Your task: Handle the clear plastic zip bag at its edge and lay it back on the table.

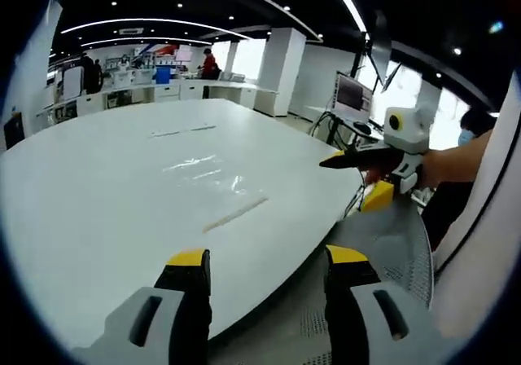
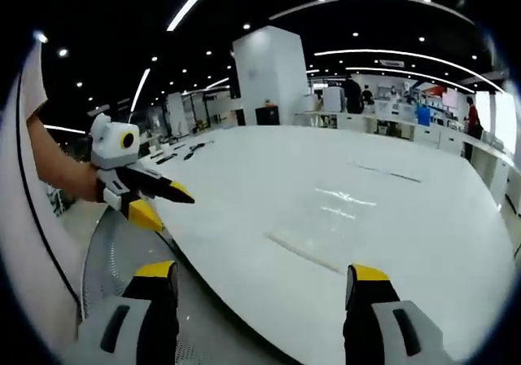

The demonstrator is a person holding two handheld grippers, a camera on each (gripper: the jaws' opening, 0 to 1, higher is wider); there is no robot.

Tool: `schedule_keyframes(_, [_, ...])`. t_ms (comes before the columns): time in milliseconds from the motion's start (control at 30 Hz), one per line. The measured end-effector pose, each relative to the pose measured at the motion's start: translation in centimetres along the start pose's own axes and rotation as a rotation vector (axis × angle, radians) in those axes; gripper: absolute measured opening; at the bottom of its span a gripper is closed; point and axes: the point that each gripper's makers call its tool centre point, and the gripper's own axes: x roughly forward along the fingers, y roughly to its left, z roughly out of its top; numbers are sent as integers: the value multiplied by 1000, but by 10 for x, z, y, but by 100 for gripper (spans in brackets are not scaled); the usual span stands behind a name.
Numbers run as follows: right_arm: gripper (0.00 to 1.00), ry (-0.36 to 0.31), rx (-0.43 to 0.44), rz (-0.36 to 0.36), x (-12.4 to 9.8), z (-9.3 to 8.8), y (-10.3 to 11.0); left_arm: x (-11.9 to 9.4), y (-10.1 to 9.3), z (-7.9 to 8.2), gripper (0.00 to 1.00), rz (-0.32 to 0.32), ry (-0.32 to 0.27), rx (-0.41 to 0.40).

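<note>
Right, my left gripper point(image 1: 267, 261) is wide open with nothing between the jaws, held off the table's near edge. My right gripper point(image 2: 264, 274) is the same, jaws spread, nothing held, also short of the edge. In the left gripper view the right gripper sits off to the side with my hand point(image 1: 435, 168) behind it; in the right gripper view my left one pokes in over the mesh chair point(image 2: 122, 247).

The clear plastic zip bag point(image 1: 213, 179) lies flat on the white table point(image 1: 98, 218), a little in from the near edge, hard to see except for glare and its zip strip point(image 1: 234, 213). In the right gripper view it's the same faint sheen point(image 2: 330, 218).

My guess: very light, floppy, slick film, will sag and slide. Best hold looks like the stiffer zip edge facing me; pinch there, since the flat film gives the jaws nothing to bite.
</note>
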Motion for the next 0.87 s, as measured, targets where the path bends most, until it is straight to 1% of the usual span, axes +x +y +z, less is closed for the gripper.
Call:
schedule_keyframes(67, [85, -4, 4, 0, 0, 0, 0, -3, 2, 2, 54, 19, -8, 27])
schedule_keyframes(167, [84, -11, -2, 0, -1, 0, 1, -7, 5, 3, 54, 51, -17, 38])
schedule_keyframes(200, [84, -12, -2, -1, -1, 0, 2, -8, -1, 4, 53, 63, -20, 38])
schedule_keyframes(267, [84, -15, -3, 2, -2, 0, 4, -11, 6, 3, 53, 84, -20, 27])
schedule_keyframes(333, [84, -22, -3, 1, -3, 1, 5, -16, 10, 5, 53, 103, -35, 12])
schedule_keyframes(467, [83, -26, -6, -1, -3, 2, 6, -18, 15, 5, 52, 116, -45, -5])
schedule_keyframes(533, [83, -28, -3, 5, -4, 1, 6, -19, 16, 8, 52, 128, -65, -17])
schedule_keyframes(667, [83, -33, 8, 6, -4, 2, 6, -22, 15, 9, 53, 137, -78, -20])
schedule_keyframes(767, [82, -35, 16, 0, -4, 3, 4, -25, 13, 12, 55, 138, -107, -12])
schedule_keyframes(800, [82, -37, 19, -3, -4, 3, 4, -28, 17, 12, 56, 142, -121, -17])
schedule_keyframes(867, [82, -43, 25, -6, -4, 4, 4, -28, 19, 12, 57, 150, -134, -19])
